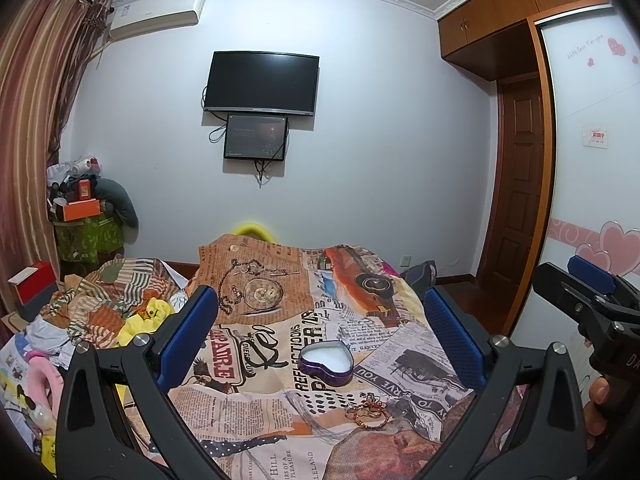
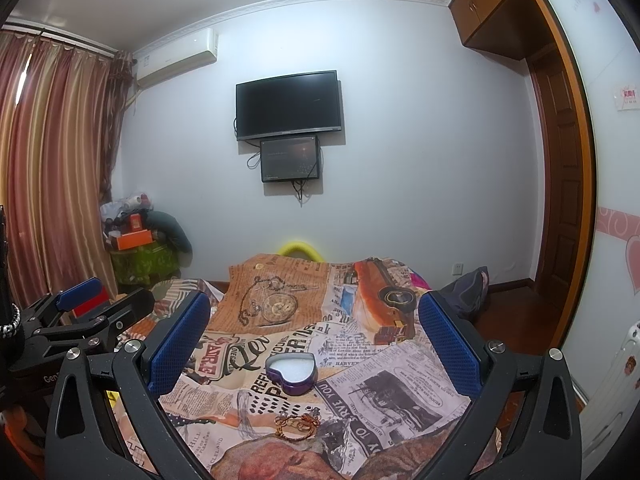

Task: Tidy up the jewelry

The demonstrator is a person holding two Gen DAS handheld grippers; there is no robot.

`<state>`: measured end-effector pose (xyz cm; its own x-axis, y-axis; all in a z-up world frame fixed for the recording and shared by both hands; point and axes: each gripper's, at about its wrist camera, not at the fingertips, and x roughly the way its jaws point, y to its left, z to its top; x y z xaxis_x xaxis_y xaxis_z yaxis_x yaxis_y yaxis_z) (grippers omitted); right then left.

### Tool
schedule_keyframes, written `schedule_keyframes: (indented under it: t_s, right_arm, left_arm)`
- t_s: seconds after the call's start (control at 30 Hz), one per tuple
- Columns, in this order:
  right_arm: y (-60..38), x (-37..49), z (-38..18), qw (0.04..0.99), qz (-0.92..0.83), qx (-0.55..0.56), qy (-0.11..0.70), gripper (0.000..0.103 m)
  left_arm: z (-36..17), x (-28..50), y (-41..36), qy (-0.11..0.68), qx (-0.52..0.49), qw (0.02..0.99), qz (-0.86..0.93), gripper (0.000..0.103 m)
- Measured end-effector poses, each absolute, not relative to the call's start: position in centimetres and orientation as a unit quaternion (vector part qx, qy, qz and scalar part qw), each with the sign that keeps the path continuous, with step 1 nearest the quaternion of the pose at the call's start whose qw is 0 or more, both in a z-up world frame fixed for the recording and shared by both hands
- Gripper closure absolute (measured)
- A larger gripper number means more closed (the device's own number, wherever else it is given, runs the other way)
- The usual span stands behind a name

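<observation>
Jewelry between gripper fingers.

On the printed bed cover we read "REFLECTIONS", just left of the heart tin between the left fingers. Near the right-hand finger stands "SERVE YOU". Low between the fingers we read "HILL" and "PLEASURE". On the other gripper's body we see only "Gen".
</observation>
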<state>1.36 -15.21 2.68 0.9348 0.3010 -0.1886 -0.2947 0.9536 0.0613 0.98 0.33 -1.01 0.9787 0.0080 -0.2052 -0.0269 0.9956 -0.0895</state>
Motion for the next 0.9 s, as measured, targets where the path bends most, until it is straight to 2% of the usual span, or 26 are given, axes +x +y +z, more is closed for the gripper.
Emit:
schedule_keyframes:
  t_s: [0.57,0.9]
  right_arm:
    - [-15.2,2.7,1.6,0.981,0.153,0.020,0.120,0.000]
    - [-15.7,6.1,-0.9,0.974,0.142,0.027,0.176,0.000]
  left_arm:
    - [-1.7,2.7,0.6,0.121,-0.051,0.991,0.005,0.000]
    - [-4.7,7.3,0.9,0.181,-0.058,0.982,0.003,0.000]
